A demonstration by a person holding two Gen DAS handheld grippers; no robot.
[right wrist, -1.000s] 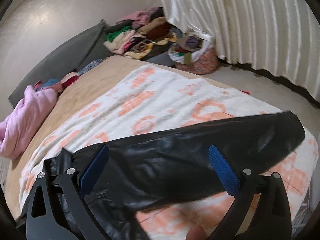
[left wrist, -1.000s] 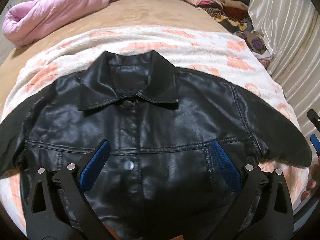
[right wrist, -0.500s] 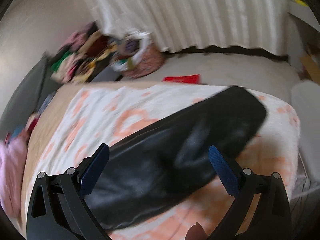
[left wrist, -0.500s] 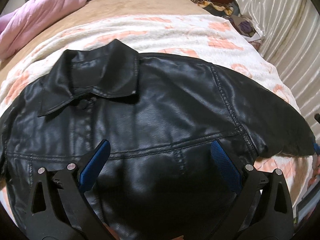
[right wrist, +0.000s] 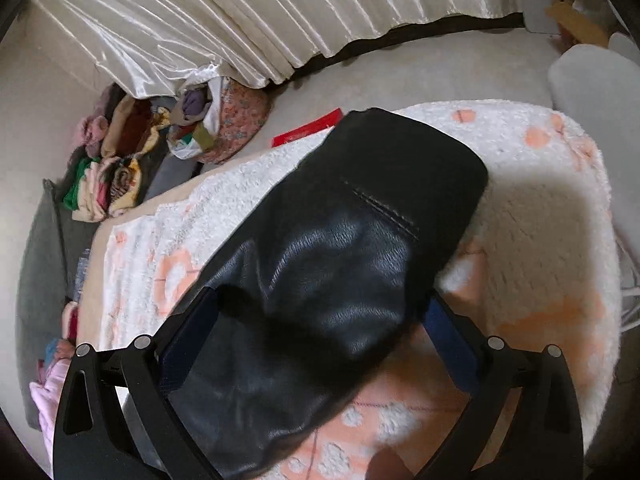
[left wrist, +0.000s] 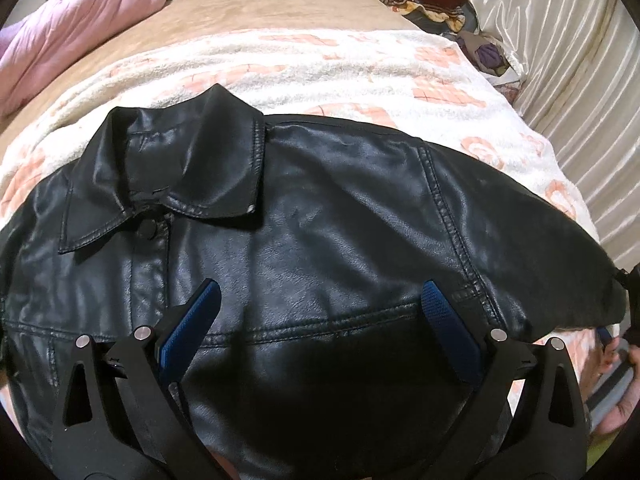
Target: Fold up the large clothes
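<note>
A black leather jacket (left wrist: 320, 240) lies front up and buttoned on a white and orange blanket (left wrist: 360, 68), collar towards the far side. My left gripper (left wrist: 320, 320) is open and hovers over the jacket's chest. The jacket's right sleeve (right wrist: 340, 240) stretches to the blanket's right edge. My right gripper (right wrist: 320, 320) is open and straddles that sleeve, one blue pad on each side of it. It shows at the far right edge of the left wrist view (left wrist: 628, 320).
A pink quilt (left wrist: 80, 28) lies at the bed's far left. Stacks of folded clothes (right wrist: 112, 168) and a floral bag (right wrist: 236, 120) stand by the satin curtain (right wrist: 240, 12). A red item (right wrist: 308, 132) lies on the floor. The blanket's edge drops off at the right.
My right gripper has swung down along the sleeve and now straddles it near the cuff. My left gripper has shifted right over the jacket's chest.
</note>
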